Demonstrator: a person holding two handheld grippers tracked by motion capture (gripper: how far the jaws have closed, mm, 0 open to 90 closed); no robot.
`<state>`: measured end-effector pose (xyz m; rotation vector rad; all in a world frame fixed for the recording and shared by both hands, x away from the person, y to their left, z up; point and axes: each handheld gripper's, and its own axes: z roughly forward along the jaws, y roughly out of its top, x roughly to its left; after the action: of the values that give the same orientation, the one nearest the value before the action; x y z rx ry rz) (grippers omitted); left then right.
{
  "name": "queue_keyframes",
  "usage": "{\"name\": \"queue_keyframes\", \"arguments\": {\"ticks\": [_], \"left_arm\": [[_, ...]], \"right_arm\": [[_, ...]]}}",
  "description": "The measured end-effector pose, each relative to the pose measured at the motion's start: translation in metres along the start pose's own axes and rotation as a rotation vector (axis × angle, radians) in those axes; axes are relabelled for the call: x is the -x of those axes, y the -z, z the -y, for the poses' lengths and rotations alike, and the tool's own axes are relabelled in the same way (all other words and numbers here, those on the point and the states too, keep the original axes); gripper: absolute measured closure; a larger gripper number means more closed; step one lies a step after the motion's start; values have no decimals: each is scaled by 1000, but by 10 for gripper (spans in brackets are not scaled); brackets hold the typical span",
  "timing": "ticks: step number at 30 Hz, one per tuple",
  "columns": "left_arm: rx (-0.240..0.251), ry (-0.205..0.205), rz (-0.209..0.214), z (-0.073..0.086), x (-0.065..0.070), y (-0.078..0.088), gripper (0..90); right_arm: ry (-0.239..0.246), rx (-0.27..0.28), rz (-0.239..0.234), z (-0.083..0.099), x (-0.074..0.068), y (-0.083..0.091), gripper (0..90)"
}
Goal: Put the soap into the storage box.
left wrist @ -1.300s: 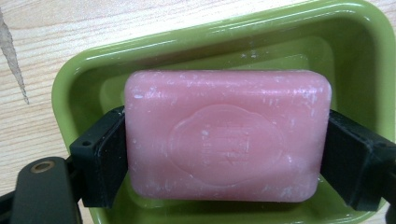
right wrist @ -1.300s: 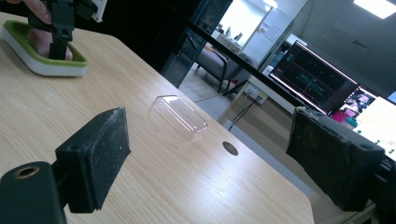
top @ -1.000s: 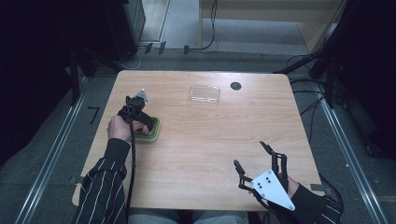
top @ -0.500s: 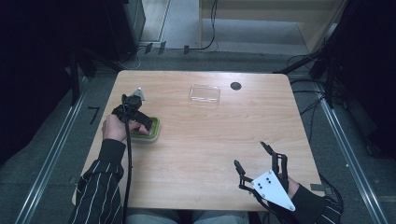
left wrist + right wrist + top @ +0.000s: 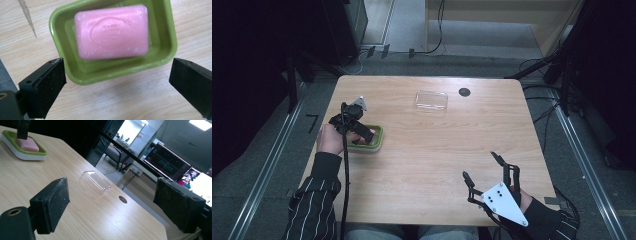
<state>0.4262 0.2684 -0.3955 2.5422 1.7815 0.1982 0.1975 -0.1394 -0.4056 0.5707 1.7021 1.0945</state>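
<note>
Pink soap (image 5: pixel 111 32) flat inside green dish (image 5: pixel 165 50); left gripper (image 5: pixel 117 82) jaws just opened, apart above, gripping nothing.

sleeves (image 5: pixel 314 200): wearing dark cloth with thin white stripes | left gripper (image 5: pixel 117 82): showing black square-padded jaws, trailing black cable | right gripper (image 5: pixel 484 167): carrying grey three-cornered plate with dark screw dots
</note>
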Motion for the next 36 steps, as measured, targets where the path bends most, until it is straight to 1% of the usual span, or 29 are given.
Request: {"name": "queue_keyframes", "arguments": {"ticks": [1, 4, 6, 12, 15, 17, 18, 19, 22, 24, 26, 27, 28, 29, 30, 33, 36], "left_arm": [[-3, -10, -2, 3, 2, 2, 15], [-2, -16, -3, 7, 4, 4, 15], [-6, -28, -9, 11, 7, 6, 15], [-9, -54, -7, 24, 16, 11, 15], [-5, -62, -13, 28, 18, 11, 15], [-17, -70, -14, 32, 19, 9, 15], [-20, -66, -15, 35, 21, 8, 15], [-20, -66, -15, 35, 21, 8, 15], [-30, -77, -14, 41, 22, 7, 15], [-29, -79, -18, 47, 24, 6, 15], [-28, -80, -23, 49, 25, 6, 15], [-33, -81, -22, 54, 27, 6, 15], [-33, -81, -22, 54, 27, 6, 15], [-37, -82, -23, 59, 27, 6, 15], [-37, -82, -23, 59, 27, 6, 15], [-32, -82, -28, 68, 29, 5, 15], [-40, -93, -31, 76, 31, 2, 15]], "right_arm": [[0, 0, 0, 0, 0, 0, 132], [-2, 0, -1, 0, 0, 0, 132], [-2, 0, -1, 0, 0, 0, 132], [0, 1, -2, 0, 0, 0, 132], [-1, 0, -1, 0, 0, 0, 132], [-1, 1, -1, 0, 0, 1, 132], [-1, 0, -1, 0, 0, 0, 132], [-1, 1, -1, 0, 0, 0, 132], [-1, 1, -2, 0, 0, 0, 132], [-2, 1, -1, 0, 0, 0, 132], [-1, 1, -2, 0, 0, 1, 132], [0, 1, -2, 0, 0, 1, 132], [1, 1, -2, 0, 0, 1, 132], [0, 1, -2, 0, 0, 1, 132], [0, 1, -2, 0, 0, 1, 132], [2, 2, -3, 0, 0, 1, 132], [3, 1, -3, 0, 0, 1, 132]]}}
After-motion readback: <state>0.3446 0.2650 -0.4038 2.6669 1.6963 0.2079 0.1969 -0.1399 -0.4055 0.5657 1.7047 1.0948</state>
